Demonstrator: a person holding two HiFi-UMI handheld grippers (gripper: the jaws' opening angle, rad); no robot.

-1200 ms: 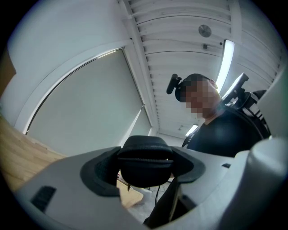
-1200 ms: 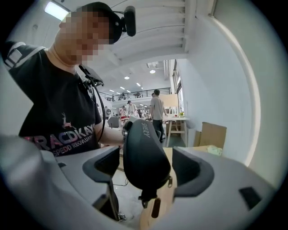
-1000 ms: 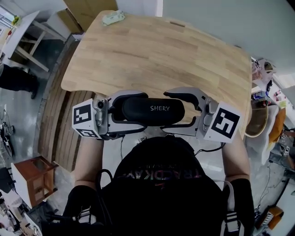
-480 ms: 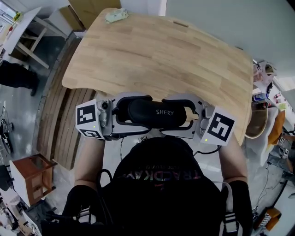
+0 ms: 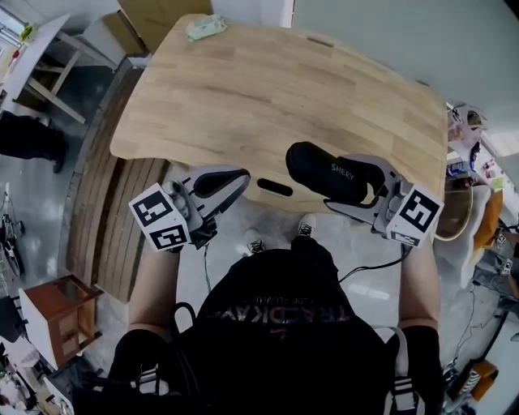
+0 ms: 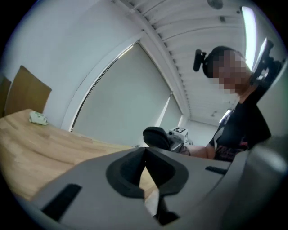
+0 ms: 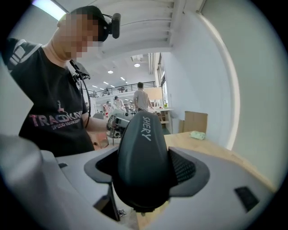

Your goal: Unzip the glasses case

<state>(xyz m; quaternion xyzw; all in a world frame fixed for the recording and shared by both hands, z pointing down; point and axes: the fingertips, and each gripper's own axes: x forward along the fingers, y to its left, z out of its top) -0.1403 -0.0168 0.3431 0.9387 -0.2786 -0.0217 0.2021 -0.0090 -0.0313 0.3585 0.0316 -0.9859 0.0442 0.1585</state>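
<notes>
The black glasses case (image 5: 328, 172) marked SHERY sticks out of my right gripper (image 5: 339, 183) over the front right of the wooden table (image 5: 284, 89). The right jaws are closing, with the case between them, and their pads press its sides. In the right gripper view the case (image 7: 144, 152) fills the gap between the jaws of the right gripper (image 7: 145, 173). My left gripper (image 5: 240, 175) is shut on nothing at the table's front left edge, apart from the case. In the left gripper view the jaws of the left gripper (image 6: 145, 156) meet, with the case (image 6: 156, 136) beyond them.
A small green-and-white object (image 5: 201, 29) lies at the table's far left corner. A dark slot (image 5: 274, 188) sits in the table's front edge. A cardboard box (image 5: 154, 12) stands behind the table, and a small wooden stool (image 5: 53, 316) is on the floor at left.
Both grippers were on the case in front of the person. The left gripper has let go, shut and dropped away to the left. The right one carried the case to the right.
</notes>
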